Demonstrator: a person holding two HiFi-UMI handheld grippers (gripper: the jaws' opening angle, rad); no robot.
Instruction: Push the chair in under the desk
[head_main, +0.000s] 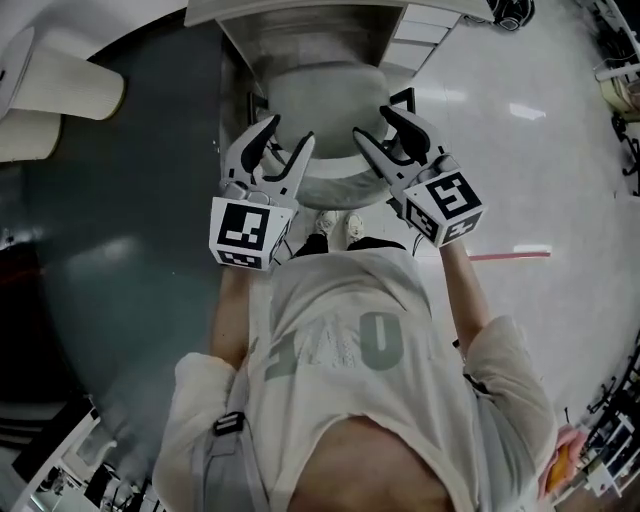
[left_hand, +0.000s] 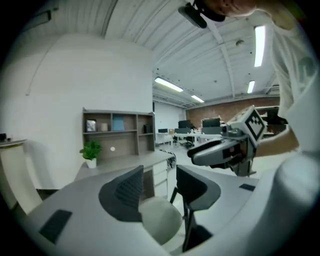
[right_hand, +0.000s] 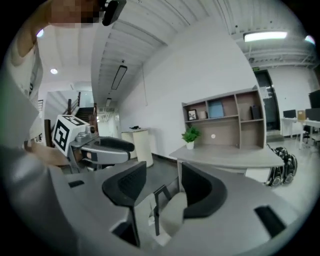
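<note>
Fingers wide, nothing gripped: plant left gripper (head_main: 288, 138) and right gripper (head_main: 376, 128) on the chair (head_main: 325, 95) (evenly!), drive straight under the bench (head_main: 300, 8).

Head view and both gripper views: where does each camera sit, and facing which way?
Head view: on the person's head, steeply down onto the chair; torso and forearms show.
Left gripper view: on the left hand-held gripper, facing the desk; own open jaws show.
Right gripper view: on the right hand-held gripper, likewise.
Shared: both gripper views show the plant and shelf.
</note>
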